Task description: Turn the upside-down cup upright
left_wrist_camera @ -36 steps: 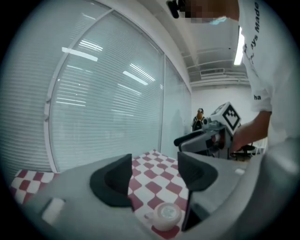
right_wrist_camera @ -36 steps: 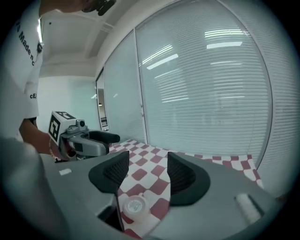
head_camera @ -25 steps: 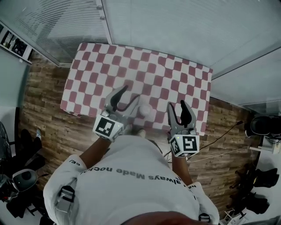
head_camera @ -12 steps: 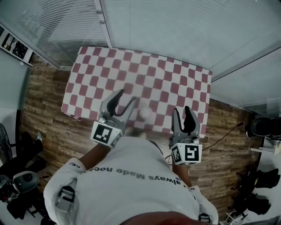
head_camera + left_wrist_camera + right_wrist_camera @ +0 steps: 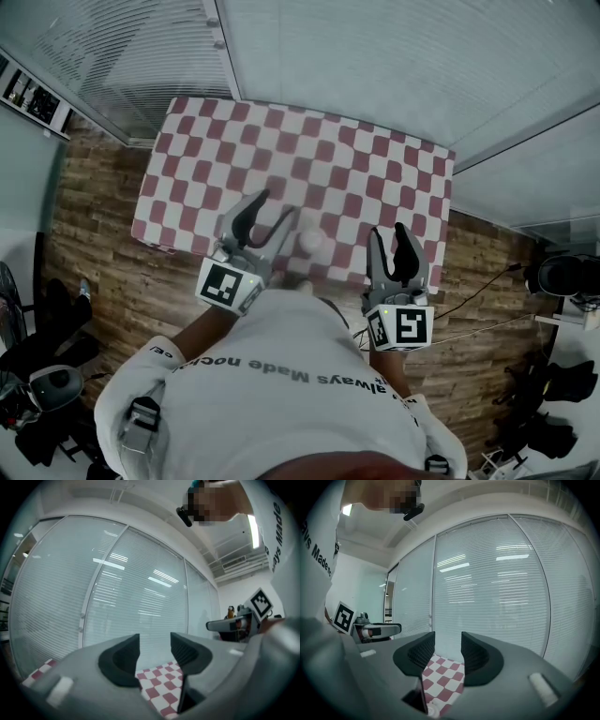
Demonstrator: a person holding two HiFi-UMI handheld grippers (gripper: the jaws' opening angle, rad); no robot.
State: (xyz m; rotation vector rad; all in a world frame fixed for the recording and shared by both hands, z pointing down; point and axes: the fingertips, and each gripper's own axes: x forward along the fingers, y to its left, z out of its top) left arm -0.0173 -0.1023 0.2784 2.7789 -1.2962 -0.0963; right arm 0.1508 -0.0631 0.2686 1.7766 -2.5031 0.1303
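Note:
A small pale cup stands on the red-and-white checked table near its front edge; I cannot tell which way up it is. My left gripper hovers just left of the cup, open, nothing between its fingers. My right gripper is to the cup's right, over the table's front edge, also open and empty. In the left gripper view the jaws frame only checked cloth and window blinds. In the right gripper view the jaws frame the cloth, with a pale rounded bit, perhaps the cup, at the bottom.
Glass walls with blinds rise behind the table. Wood-pattern floor surrounds it, with a cable at the right and dark equipment at the lower left. The far half of the checked cloth carries nothing.
My right gripper has lifted a little and drifted down-right in the head view. The left gripper and the cup have hardly moved.

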